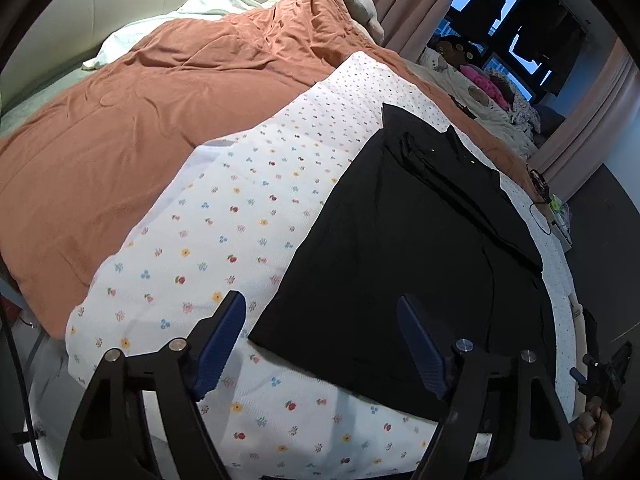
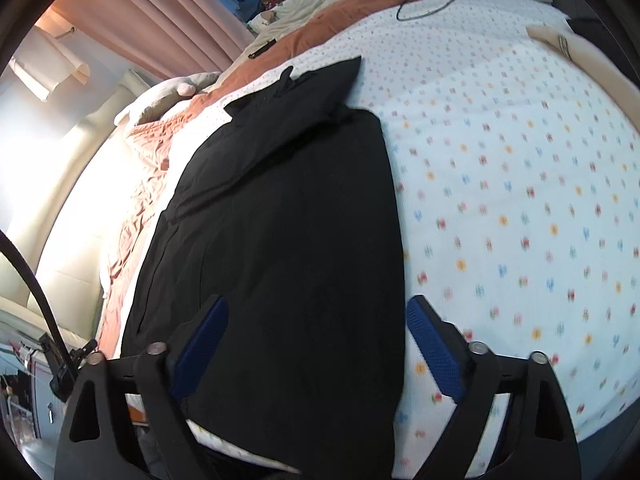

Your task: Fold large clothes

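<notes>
A black garment point(image 1: 400, 240) lies flat on a white sheet with small flowers point(image 1: 224, 216), which covers the near part of a bed. In the left wrist view the garment fills the centre and the right of the frame, and its collar end is toward the upper right. In the right wrist view it point(image 2: 280, 220) runs from the bottom centre up to the upper middle, with folded cloth on its far end.

The left gripper point(image 1: 320, 344) is at the bottom of its frame, above the near left corner of the garment. Its blue pads point(image 1: 224, 340) stand apart and hold nothing. The right gripper point(image 2: 316, 344) is at the bottom of its frame, over the near edge of the garment. Its fingers point(image 2: 436, 348) are also released, with only cloth below them.

An orange blanket point(image 1: 120, 132) covers the upper left of the left view. Pink curtains point(image 2: 160, 12) hang at the upper left of the right view.
</notes>
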Motion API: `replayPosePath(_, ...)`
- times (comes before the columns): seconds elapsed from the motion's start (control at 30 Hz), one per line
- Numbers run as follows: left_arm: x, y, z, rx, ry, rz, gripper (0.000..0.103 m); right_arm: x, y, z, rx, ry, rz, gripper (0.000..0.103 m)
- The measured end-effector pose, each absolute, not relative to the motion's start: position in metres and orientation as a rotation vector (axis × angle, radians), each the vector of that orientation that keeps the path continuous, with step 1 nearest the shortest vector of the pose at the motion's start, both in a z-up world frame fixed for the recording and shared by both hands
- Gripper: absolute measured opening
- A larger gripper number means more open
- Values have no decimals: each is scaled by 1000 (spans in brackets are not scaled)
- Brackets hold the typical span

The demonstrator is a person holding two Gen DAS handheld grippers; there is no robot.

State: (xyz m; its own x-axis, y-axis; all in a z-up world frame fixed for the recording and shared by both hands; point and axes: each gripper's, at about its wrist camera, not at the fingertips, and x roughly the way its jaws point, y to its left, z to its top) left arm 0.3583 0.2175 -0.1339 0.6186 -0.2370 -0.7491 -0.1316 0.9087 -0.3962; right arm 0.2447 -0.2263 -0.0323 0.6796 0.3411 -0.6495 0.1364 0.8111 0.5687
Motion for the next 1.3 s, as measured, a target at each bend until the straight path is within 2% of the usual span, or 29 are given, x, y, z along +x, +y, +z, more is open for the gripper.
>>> replayPosePath(0.17,353,226,-154,-471,948,-83,67,224,-229,-50,655,860,118,73)
replayPosePath(0.33,355,227,-169,-463,985,-92,60,205,-228,-73,673,915,119,67)
replayPosePath(0.4,359,227,-174,-456,996,-101,60,197,-228,-81,699,927,142,60)
replayPosePath(0.53,370,226,-188,-446,1030,-108,59,186,-229,-86,791,910,211,59)
replayPosePath(0.6,374,224,-191,-443,1030,-121,57,185,-227,-92,824,917,252,52)
replayPosePath(0.7,382,222,-193,-453,1029,-160,57,187,-223,-100,828,917,282,51)
replayPosePath(0.77,389,224,-193,-469,1033,-175,43,193,-225,-103,842,908,295,50)
replayPosePath(0.8,393,226,-195,-482,1043,-178,42,196,-226,-104,849,903,297,49)
replayPosePath(1.03,398,234,-201,-552,1069,-220,41,211,-236,-118,899,870,327,49)
replayPosePath(1.13,393,232,-202,-541,1069,-225,41,215,-236,-122,901,869,326,44)
replayPosePath(1.2,390,228,-200,-501,1064,-200,36,215,-229,-122,891,878,310,33)
replayPosePath(1.23,389,226,-200,-474,1065,-172,26,215,-228,-122,882,889,294,27)
replayPosePath(1.27,388,225,-199,-458,1065,-149,22,215,-228,-122,871,903,269,13)
replayPosePath(1.3,385,224,-198,-465,1054,-143,21,213,-228,-122,871,909,255,5)
